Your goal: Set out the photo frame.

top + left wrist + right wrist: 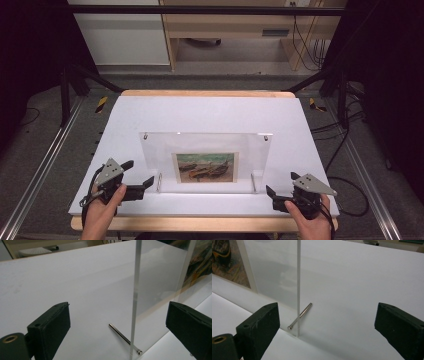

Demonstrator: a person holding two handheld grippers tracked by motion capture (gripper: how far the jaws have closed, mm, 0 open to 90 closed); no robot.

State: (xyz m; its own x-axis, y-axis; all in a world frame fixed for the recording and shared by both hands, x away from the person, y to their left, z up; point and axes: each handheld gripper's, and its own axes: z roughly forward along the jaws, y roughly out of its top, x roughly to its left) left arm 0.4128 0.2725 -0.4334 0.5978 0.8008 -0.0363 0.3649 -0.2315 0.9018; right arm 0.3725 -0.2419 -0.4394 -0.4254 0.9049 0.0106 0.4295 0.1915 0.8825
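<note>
High view: the clear acrylic picture frame (206, 161) stands upright on the white surface (210, 112), between my left hand-held gripper (141, 180) and right hand-held gripper (281, 192). Left gripper view: jaws released, frame edge (135, 297) between them, untouched. Right gripper view: jaws released, frame edge (298, 287) between them, untouched.

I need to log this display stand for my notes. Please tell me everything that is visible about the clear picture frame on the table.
The clear picture frame looks like acrylic: a wide transparent panel standing upright on the white table, near its front edge. A small painting of beached boats sits at its lower middle. Two small fasteners mark the top corners, and thin metal pins pass through its base as feet. It stands free; the open left claw and right claw flank its side edges without touching.
</note>
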